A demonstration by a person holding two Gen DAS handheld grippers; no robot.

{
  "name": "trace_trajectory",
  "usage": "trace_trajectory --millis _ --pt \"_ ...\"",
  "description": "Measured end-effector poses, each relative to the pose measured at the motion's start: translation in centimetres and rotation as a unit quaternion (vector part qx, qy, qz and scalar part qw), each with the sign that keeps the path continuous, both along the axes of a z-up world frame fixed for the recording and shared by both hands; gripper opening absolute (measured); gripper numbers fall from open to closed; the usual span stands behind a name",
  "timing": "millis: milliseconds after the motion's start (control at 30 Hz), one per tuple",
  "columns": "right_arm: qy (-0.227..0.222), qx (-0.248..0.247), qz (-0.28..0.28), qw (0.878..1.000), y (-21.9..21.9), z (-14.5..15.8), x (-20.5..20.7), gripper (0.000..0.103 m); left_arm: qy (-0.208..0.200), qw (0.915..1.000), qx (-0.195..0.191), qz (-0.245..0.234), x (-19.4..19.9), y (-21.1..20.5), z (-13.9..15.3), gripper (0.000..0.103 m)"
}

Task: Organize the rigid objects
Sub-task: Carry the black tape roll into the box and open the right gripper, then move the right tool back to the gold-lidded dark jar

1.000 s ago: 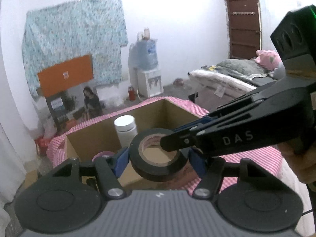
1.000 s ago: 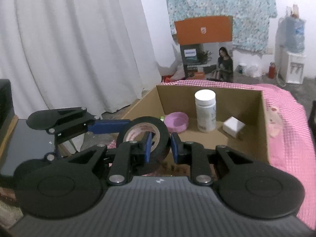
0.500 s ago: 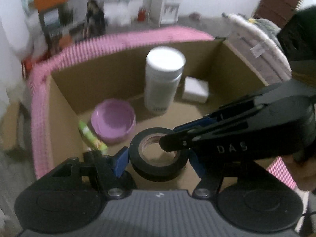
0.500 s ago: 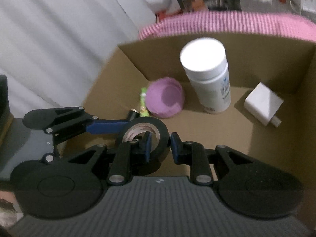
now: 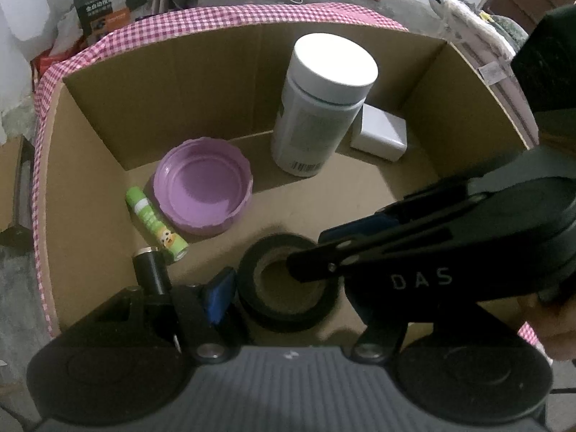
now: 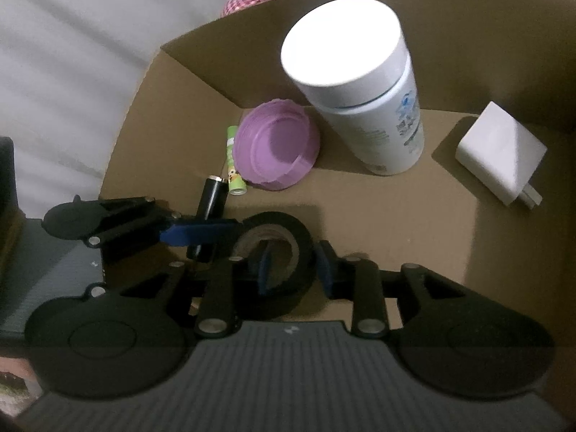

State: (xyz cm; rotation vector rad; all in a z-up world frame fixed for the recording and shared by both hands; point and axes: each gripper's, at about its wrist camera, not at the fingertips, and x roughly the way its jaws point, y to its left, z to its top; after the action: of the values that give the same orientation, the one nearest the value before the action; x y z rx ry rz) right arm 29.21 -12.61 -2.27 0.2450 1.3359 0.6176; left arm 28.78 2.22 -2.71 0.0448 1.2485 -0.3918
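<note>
Down inside the cardboard box (image 5: pixel 90 151) sits my black tape roll (image 5: pixel 288 288), low near the floor at the box's near side. My right gripper (image 6: pixel 293 270) has one finger through the roll's hole and one outside its wall; its jaws have just been opening, and a gap now shows beside the outer pad, so the grip is let go. My left gripper (image 5: pixel 284 280) straddles the roll from the other side, one blue pad (image 5: pixel 217 295) just beside its rim without pressing, jaws spread. Close to that pad lies a small black cylinder (image 6: pixel 212 203), and beyond it a green glue stick (image 5: pixel 156 225) touching a purple lid (image 5: pixel 203 190). Farther back a white bottle (image 6: pixel 360 86) stands upright, with a white charger (image 6: pixel 500 154) beside it. Pink checked cloth (image 5: pixel 216 18) lies around the box.
</note>
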Motion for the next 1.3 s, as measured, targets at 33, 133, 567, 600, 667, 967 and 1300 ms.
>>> trace_trajectory --millis 33,133,567,600,667,967,1300 --pt "-0.003 0.004 -0.002 1.0 -0.1 0.1 -0.1 0.028 0.0 1.0 -0.003 0.002 0.0 0.0 0.0 0.069" --pt "-0.014 0.005 -0.006 1.0 -0.4 0.5 -0.3 0.028 -0.005 0.9999 -0.009 0.004 -0.2 0.0 0.1 0.071" --pt "-0.152 0.073 -0.055 0.984 -5.0 8.0 -5.3 0.051 -0.134 0.9903 -0.038 0.008 -4.3 1.0 6.5 0.09" --pt "-0.168 0.079 -0.06 0.981 -5.6 8.7 -6.3 0.053 -0.15 0.9879 -0.04 0.006 -5.1 1.1 7.2 0.091" --pt "-0.202 0.091 -0.07 0.973 -6.7 10.4 -8.7 0.056 -0.183 0.9823 -0.041 -0.002 -7.1 1.3 8.7 0.093" --pt "-0.287 0.119 -0.085 0.947 -9.7 12.4 -18.6 0.07 -0.257 0.964 -0.063 -0.021 -16.4 1.6 10.2 0.099" --pt "-0.255 0.103 -0.098 0.956 -9.0 6.9 -24.0 0.07 -0.274 0.9593 -0.064 -0.028 -23.5 0.1 6.0 0.101"
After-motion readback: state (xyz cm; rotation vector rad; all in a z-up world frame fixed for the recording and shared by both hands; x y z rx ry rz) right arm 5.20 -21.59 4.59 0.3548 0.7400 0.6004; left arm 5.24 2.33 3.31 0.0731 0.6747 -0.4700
